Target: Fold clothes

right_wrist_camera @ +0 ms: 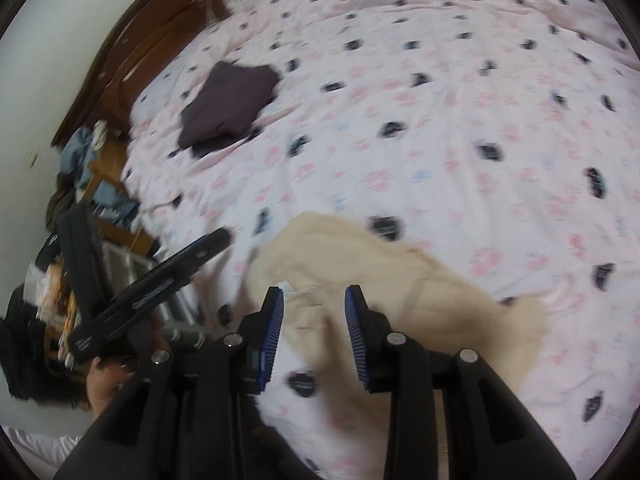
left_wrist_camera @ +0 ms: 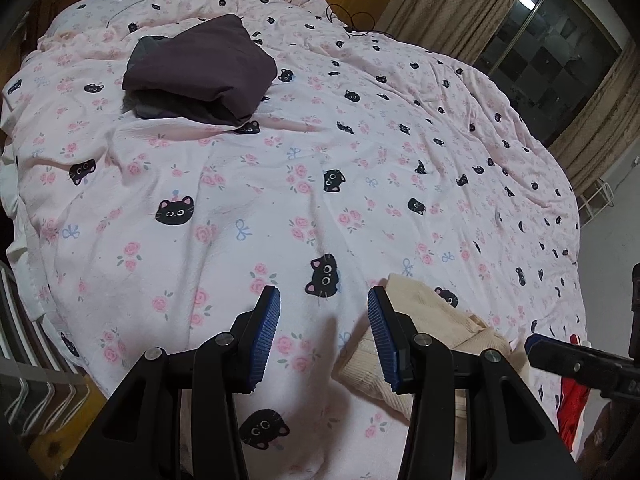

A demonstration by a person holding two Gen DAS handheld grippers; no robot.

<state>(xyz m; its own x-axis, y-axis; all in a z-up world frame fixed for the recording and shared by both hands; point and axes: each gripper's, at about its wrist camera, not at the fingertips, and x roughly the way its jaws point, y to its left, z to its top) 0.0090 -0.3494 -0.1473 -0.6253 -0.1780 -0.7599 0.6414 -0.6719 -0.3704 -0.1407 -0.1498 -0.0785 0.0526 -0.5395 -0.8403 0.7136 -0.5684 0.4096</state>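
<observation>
Pink bedding printed with black cat faces, roses and blue bows covers the bed (left_wrist_camera: pixel 248 184) across the left wrist view. On it, toward the far side, lies a folded dark purple garment (left_wrist_camera: pixel 200 76) on top of a grey layer. The left gripper (left_wrist_camera: pixel 324 300) hangs over the duvet near the close edge, its blue ribbed pads apart and holding nothing. Just beside its right finger lies a cream knit garment (left_wrist_camera: pixel 424 312), rumpled on the duvet. At the right edge the other gripper's black finger pokes in over a red item (left_wrist_camera: pixel 572 400). Brown curtains (left_wrist_camera: pixel 452 8) and a dark window (left_wrist_camera: pixel 548 48) stand beyond the bed. In the right wrist view, which is blurred, the right gripper (right_wrist_camera: pixel 314 296) is poised above the cream knit garment (right_wrist_camera: pixel 440 292), pads spread and gripping nothing; the cloth lies between and beyond them. The left gripper (right_wrist_camera: pixel 188 256) reaches in from the left. Farther off rests the folded dark purple garment (right_wrist_camera: pixel 228 104), near the brown wooden headboard (right_wrist_camera: pixel 152 40).
</observation>
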